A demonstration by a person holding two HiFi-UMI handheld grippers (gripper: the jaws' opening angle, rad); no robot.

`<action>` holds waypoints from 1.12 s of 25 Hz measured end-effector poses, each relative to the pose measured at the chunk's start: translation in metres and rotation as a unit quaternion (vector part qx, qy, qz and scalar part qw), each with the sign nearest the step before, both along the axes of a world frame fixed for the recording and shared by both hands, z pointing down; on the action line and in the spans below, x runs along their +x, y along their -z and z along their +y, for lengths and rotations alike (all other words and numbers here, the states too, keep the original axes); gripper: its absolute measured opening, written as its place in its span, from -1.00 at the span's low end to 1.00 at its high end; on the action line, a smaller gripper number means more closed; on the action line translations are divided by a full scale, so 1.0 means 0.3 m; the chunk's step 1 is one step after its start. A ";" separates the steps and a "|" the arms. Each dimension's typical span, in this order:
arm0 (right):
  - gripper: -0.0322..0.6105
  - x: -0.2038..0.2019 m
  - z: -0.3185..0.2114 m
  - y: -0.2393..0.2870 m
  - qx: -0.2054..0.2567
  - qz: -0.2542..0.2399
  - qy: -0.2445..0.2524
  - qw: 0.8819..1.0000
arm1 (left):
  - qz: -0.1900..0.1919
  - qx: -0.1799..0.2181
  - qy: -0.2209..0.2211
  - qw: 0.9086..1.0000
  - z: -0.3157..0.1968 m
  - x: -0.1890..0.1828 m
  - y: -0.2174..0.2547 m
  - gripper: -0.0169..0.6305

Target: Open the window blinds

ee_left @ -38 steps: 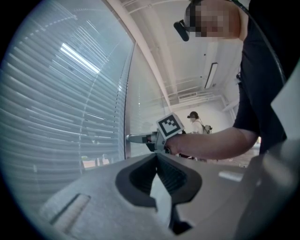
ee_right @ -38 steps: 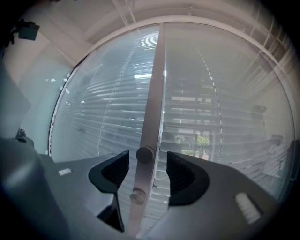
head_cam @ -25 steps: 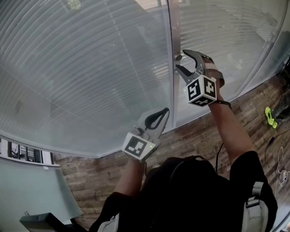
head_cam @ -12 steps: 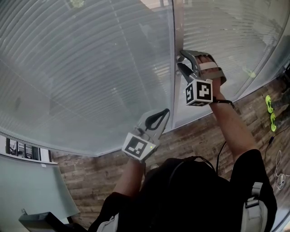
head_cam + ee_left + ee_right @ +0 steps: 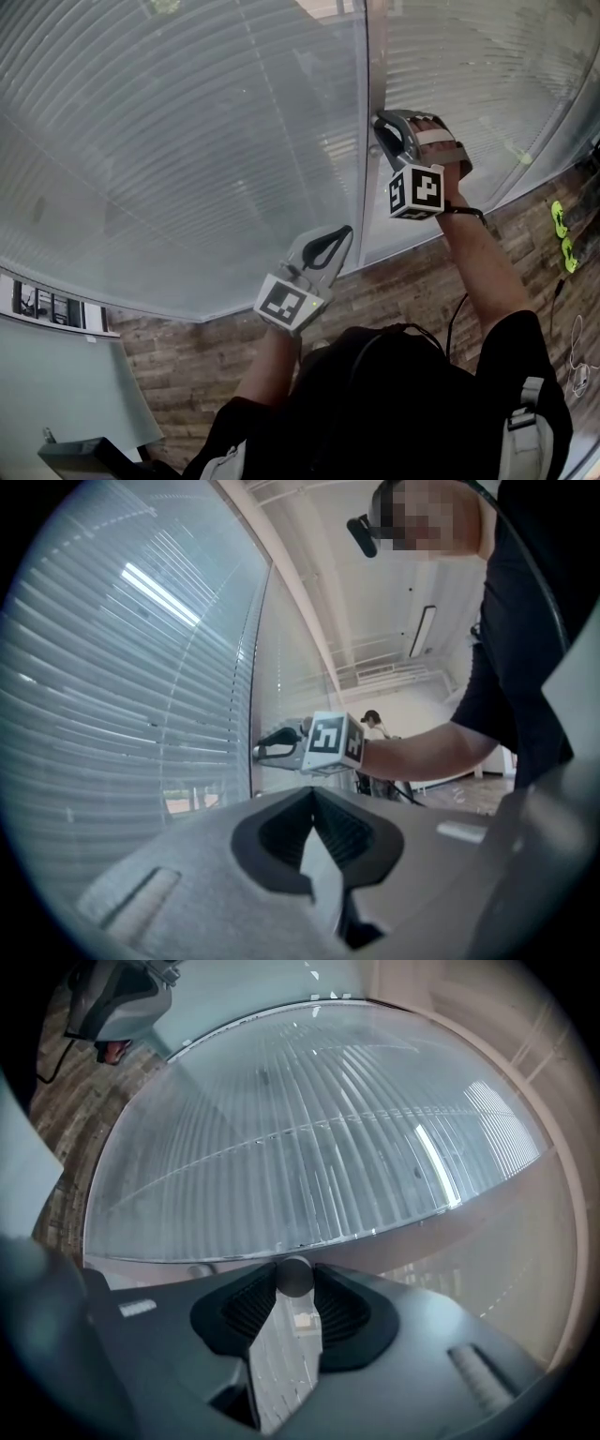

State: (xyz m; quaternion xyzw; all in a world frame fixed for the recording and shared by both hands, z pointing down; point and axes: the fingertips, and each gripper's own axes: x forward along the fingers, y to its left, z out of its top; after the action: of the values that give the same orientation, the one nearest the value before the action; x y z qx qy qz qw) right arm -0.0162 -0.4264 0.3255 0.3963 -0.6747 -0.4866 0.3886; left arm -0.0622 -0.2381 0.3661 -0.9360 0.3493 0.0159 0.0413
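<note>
Closed slatted blinds (image 5: 187, 141) sit behind the glass, split by a pale upright frame post (image 5: 373, 56). My right gripper (image 5: 380, 127) reaches to that post at mid height; its jaws have just been closing. In the right gripper view a small round grey knob (image 5: 293, 1276) sits pinched between the two fingertips. From the left gripper view the right gripper (image 5: 262, 750) touches the post level. My left gripper (image 5: 333, 239) hangs lower, near the glass, jaws together and empty.
A second blind pane (image 5: 487, 75) lies right of the post. Below the window runs a wood-plank surface (image 5: 412, 281). Yellow-green items (image 5: 562, 234) and cables (image 5: 581, 366) lie at the right. A grey cabinet (image 5: 66, 394) stands at lower left.
The right gripper has rolled at the post and its jaws have closed from wide onto the knob. The left gripper has stayed where it was.
</note>
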 end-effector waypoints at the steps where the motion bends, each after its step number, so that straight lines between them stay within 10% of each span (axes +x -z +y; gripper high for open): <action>1: -0.49 0.000 0.001 0.000 -0.001 0.000 0.000 1.000 | 0.000 -0.001 0.001 1.000 0.001 -0.002 -0.002 -0.93; 28: -0.50 0.013 0.000 0.018 -0.088 -0.208 -0.001 0.974 | 0.004 -0.008 0.007 1.000 0.021 -0.024 -0.008 -0.93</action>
State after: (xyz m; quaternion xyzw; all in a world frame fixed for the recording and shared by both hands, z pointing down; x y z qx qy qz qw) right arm -0.0124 -0.4265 0.3200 0.4537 -0.7804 -0.3321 0.2734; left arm -0.0694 -0.2316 0.3686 -0.9337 0.3562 0.0170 0.0325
